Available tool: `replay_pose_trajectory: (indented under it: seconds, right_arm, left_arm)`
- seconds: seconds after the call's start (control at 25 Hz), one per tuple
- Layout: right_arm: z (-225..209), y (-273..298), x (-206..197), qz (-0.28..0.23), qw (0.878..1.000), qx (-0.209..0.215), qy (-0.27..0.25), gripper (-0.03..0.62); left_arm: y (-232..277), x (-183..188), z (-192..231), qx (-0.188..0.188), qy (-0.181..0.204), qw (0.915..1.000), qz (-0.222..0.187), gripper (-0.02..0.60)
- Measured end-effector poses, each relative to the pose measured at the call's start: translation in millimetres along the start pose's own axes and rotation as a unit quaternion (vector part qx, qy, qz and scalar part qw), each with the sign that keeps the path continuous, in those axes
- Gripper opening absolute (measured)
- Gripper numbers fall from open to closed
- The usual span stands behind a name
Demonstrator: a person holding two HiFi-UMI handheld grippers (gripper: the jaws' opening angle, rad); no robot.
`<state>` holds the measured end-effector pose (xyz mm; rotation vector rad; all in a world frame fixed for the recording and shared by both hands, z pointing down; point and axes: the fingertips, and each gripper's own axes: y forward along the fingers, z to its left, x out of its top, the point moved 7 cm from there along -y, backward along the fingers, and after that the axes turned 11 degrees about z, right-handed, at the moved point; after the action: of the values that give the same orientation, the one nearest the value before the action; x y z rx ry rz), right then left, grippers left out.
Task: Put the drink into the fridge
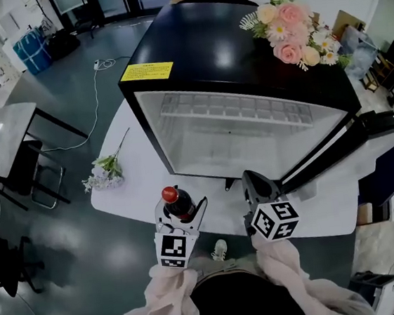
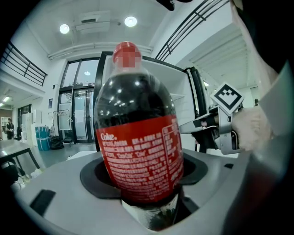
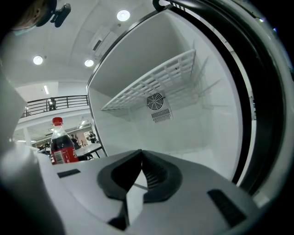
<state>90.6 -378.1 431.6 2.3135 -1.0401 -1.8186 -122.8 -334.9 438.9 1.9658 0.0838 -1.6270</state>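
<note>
Left tool (image 1: 181, 217) grips cola bottle (image 2: 138, 133); right tool (image 3: 140, 155) closed.

Dark glossy floor (image 1: 60, 77), white cable (image 1: 95, 94) trailing across; grey table (image 1: 4, 136) left; blue barrels (image 1: 31, 50) far left; glass doors (image 2: 78, 114) far; 2 round ceiling lights (image 2: 130, 21) overhead.

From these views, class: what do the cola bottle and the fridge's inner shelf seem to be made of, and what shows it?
The cola bottle looks like clear glossy plastic: dark drink shows through, lights glint on its shoulder. The shelf is a white matt grid, perhaps coated wire or moulded plastic; the look leaves that open.
</note>
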Motion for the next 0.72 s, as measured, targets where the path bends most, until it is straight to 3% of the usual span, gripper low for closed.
replay_pose_trajectory:
  seconds: [0.24,0.72]
  right_arm:
    - [-5,-5,-8,0.0,1.0,-0.002,0.005,0.011]
    - [-18,-12,-11,-0.009,1.0,-0.022,0.015,0.011]
  left_arm:
    - [8,0,-8,-0.012,0.011,0.9999,0.002,0.334]
    - [31,12,-15,-0.045,-0.002,0.999,0.001,0.334]
